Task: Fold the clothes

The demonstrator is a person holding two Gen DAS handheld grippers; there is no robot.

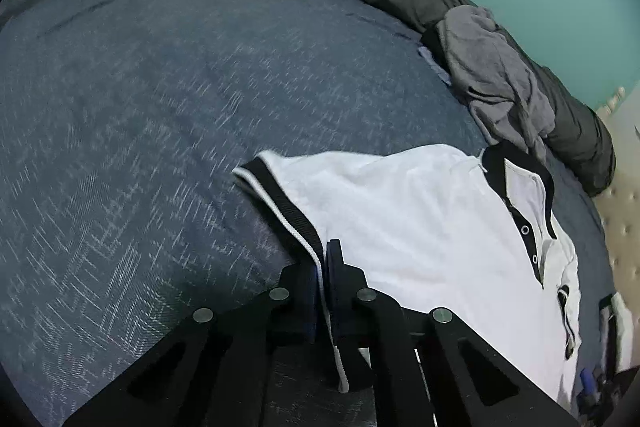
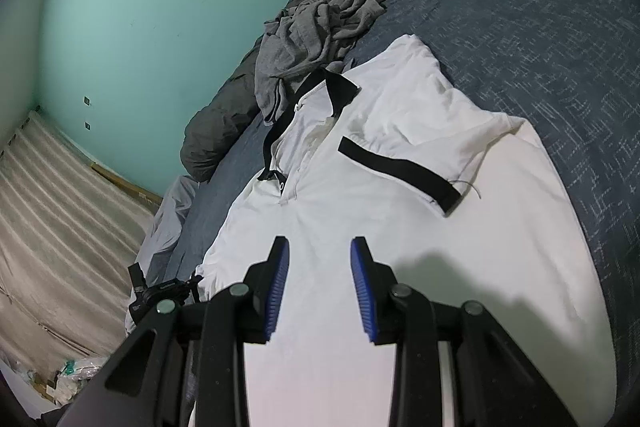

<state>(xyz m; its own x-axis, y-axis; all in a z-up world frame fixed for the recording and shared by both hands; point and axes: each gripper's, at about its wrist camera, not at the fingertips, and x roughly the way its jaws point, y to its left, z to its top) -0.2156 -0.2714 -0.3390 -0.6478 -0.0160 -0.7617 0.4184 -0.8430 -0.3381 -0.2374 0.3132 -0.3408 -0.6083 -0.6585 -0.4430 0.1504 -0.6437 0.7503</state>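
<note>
broad blue bed [image 1: 160, 107], wide bare stretch left of white polo shirt [image 1: 420, 227] spread flat near its edge. grey crumpled garment [image 1: 492, 75] just beyond collar. left gripper [image 1: 323, 267] pinched shut on black-trimmed sleeve edge [image 1: 296, 215]. right gripper [image 2: 320, 267] partly open above shirt body, holding nothing.

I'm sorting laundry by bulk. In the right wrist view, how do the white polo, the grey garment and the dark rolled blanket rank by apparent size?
1. White polo, largest, though nearest the camera, which inflates it.
2. Dark rolled blanket, partly cut off.
3. Grey garment, smallest, crumpled.
</note>
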